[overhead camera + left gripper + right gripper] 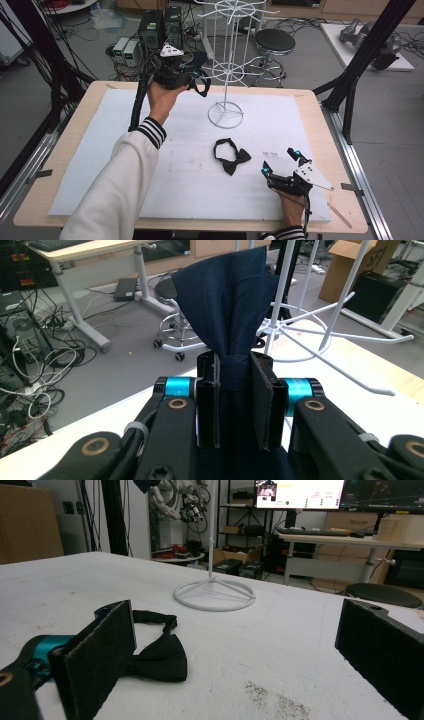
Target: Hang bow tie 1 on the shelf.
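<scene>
My left gripper (pixel 196 70) is held up above the far edge of the table, next to the white wire rack (pixel 226 75). In the left gripper view its jaws are shut on the middle knot of a navy bow tie (pixel 225 305), whose fabric fans upward in front of the rack's arms (pixel 325 330). A black bow tie (pixel 231 156) with its strap looped lies flat on the white mat, in front of the rack's ring base (pixel 225 114). My right gripper (pixel 280 161) rests low at the front right, open, with the black bow tie (pixel 157 655) just left of its left jaw.
The white foam mat (pixel 100 150) covers most of the wooden table (pixel 320 130). A thin wooden stick (pixel 340 215) lies at the front right corner. Beyond the table stand a round stool (pixel 274 42), computer boxes (pixel 160 25) and black frame posts (pixel 367 45).
</scene>
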Tool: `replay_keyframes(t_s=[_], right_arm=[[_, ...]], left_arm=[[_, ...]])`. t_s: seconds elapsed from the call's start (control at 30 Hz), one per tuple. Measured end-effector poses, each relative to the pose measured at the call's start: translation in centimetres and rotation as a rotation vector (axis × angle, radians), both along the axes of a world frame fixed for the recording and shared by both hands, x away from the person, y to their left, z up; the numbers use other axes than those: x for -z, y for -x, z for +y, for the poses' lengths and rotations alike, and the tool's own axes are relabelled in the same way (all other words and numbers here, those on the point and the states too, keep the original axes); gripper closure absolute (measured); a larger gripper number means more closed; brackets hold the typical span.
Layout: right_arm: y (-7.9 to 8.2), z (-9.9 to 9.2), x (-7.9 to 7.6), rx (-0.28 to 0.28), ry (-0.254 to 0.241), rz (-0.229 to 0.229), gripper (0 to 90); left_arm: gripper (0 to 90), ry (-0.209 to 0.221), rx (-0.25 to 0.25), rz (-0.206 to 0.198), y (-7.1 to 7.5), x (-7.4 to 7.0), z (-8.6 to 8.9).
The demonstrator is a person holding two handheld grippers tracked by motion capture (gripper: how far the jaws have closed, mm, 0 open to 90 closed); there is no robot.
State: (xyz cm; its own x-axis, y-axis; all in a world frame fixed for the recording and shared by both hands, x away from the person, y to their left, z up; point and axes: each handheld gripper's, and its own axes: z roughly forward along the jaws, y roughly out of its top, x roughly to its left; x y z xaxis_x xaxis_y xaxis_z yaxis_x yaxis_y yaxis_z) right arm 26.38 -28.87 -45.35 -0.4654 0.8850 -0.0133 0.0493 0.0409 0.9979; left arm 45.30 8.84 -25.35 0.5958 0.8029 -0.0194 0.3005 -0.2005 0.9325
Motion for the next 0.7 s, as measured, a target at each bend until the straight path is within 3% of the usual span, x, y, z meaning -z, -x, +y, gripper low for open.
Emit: replay_keyframes(t_s=[0.7], right_arm=[[0.0, 0.0, 0.0, 0.001, 0.0, -0.001, 2.2]], left_arm=[[74.7, -0.005, -0.021, 0.01, 0.1, -0.3, -1.2]])
